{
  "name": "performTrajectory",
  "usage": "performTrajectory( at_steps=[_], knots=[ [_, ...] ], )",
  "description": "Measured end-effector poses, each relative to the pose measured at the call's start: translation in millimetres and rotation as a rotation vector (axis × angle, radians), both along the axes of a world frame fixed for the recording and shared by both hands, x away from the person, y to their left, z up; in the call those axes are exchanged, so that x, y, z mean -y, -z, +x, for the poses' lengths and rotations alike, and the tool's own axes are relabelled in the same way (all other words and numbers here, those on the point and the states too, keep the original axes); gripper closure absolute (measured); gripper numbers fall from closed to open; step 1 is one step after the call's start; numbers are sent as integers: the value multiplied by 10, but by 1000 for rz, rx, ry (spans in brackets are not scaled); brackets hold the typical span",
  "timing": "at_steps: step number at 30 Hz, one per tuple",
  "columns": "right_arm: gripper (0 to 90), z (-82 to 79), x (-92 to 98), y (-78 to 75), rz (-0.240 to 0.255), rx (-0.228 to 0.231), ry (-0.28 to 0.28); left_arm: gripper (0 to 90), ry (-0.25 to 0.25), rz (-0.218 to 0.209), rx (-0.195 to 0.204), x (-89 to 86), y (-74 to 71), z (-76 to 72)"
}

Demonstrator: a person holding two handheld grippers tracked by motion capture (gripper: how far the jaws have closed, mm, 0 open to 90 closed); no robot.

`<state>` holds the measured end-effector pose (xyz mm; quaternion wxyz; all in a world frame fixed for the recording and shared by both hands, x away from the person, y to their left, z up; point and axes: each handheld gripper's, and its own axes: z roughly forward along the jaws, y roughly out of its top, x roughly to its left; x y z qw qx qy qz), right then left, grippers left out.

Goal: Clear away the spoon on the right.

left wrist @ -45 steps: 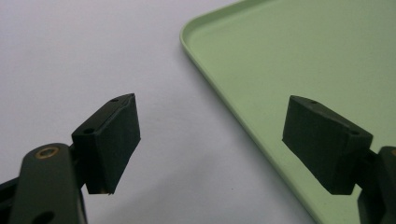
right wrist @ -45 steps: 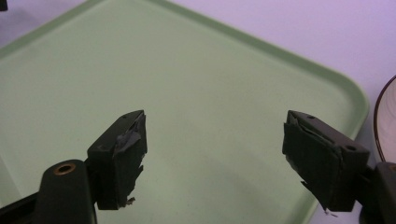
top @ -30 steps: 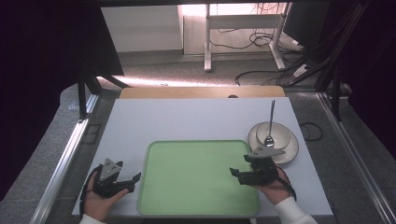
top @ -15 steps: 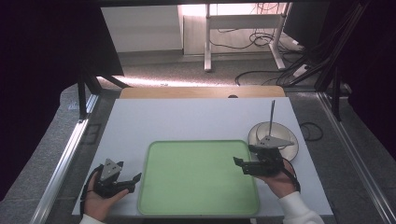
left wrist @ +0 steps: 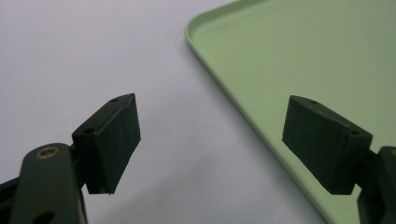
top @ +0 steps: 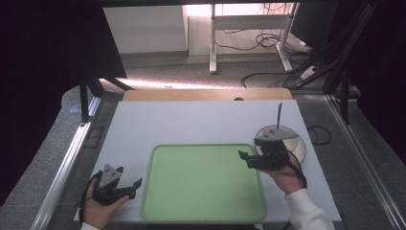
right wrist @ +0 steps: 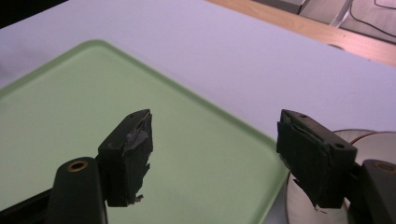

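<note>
Both grippers held apart over the pale green plastic tray

We hold the left gripper released at the tray's left edge, the right gripper released beside the round silver plate; we read no writing.

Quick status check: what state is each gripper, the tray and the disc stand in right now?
Left gripper: open, holding nothing, beside the tray's left edge.
Right gripper: open, holding nothing, over the tray's right edge.
Green tray: flat on the table, nothing in it.
Disc stand: on the table right of the tray, spindle upright.
</note>
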<state>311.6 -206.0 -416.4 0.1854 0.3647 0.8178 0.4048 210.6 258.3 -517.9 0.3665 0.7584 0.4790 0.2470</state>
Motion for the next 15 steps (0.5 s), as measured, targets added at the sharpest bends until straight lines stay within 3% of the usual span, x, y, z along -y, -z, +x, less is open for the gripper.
performTrajectory(
  at_steps=[10,15],
  knots=[
    [272,282,99,-188,3,26,78,187,12,-1,3,22,-10,-7],
    [268,418,194,-222,47,34,111,187,4,-6,1,7,-7,0]
  ],
)
